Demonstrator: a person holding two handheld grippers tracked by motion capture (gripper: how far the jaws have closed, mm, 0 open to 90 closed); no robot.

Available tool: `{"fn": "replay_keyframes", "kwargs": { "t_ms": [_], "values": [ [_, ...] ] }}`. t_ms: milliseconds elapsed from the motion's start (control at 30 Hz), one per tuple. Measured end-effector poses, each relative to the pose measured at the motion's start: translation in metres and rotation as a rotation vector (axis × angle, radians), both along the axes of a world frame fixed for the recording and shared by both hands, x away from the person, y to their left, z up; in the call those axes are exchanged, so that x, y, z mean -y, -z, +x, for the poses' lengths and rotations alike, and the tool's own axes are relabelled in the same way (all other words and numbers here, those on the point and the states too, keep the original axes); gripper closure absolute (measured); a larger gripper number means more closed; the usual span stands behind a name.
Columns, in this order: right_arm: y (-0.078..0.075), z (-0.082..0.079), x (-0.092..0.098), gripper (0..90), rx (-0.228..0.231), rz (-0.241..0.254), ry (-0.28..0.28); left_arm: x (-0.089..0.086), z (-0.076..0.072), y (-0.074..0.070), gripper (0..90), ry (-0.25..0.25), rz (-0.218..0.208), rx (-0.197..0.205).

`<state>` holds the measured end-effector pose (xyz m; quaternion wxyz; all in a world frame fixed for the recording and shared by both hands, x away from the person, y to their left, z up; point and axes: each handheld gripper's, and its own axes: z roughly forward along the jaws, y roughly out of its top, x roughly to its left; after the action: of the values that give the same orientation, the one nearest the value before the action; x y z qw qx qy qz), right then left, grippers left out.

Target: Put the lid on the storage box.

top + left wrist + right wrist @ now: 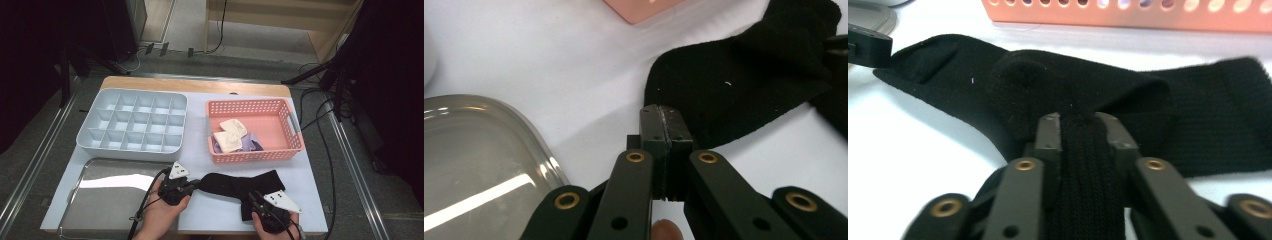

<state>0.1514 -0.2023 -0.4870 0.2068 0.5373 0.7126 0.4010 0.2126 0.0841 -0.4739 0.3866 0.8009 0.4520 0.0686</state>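
Note:
A black sock lies across the white table near the front edge. My right gripper is shut on it, with a thick bunch of knit fabric squeezed between the jaws near the sock's right end. My left gripper is shut, pads pressed flat together, its tips right at the sock's left edge. No fabric shows between those pads, so I cannot tell if any is caught. A hand holds each gripper from below.
A pink basket behind the sock holds cream socks and a purple one. A pale blue divided organizer stands at the back left. A shiny metal tray lies front left, beside the left gripper.

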Motion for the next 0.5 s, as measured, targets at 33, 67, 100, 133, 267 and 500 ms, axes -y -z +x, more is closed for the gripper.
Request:
{"fn": "replay_keyframes", "kwargs": {
  "t_ms": [33, 67, 100, 133, 267, 500],
  "values": [
    [-0.002, -0.001, 0.0, 79.6, 0.017, 0.008, -0.005, 0.0, 0.001, 0.0, 90.0, -0.002, -0.007, -0.003],
    [-0.006, -0.003, 0.001, 79.8, 0.044, 0.028, -0.021, -0.001, 0.002, -0.001, 90.0, -0.005, -0.01, -0.001],
    [-0.011, -0.006, 0.001, 79.8, 0.076, 0.048, -0.038, -0.002, 0.002, -0.002, 90.0, -0.01, -0.022, -0.003],
    [-0.016, -0.009, 0.0, 79.9, 0.107, 0.064, -0.06, -0.002, 0.003, -0.002, 90.0, -0.015, -0.019, 0.007],
    [-0.025, -0.015, -0.013, 79.7, 0.158, 0.121, -0.209, -0.005, 0.006, -0.004, 90.0, -0.025, -0.031, 0.007],
    [-0.008, -0.007, -0.01, 55.0, 0.107, 0.054, -0.142, -0.009, 0.004, -0.005, 73.6, -0.041, -0.056, 0.034]
  ]
}}
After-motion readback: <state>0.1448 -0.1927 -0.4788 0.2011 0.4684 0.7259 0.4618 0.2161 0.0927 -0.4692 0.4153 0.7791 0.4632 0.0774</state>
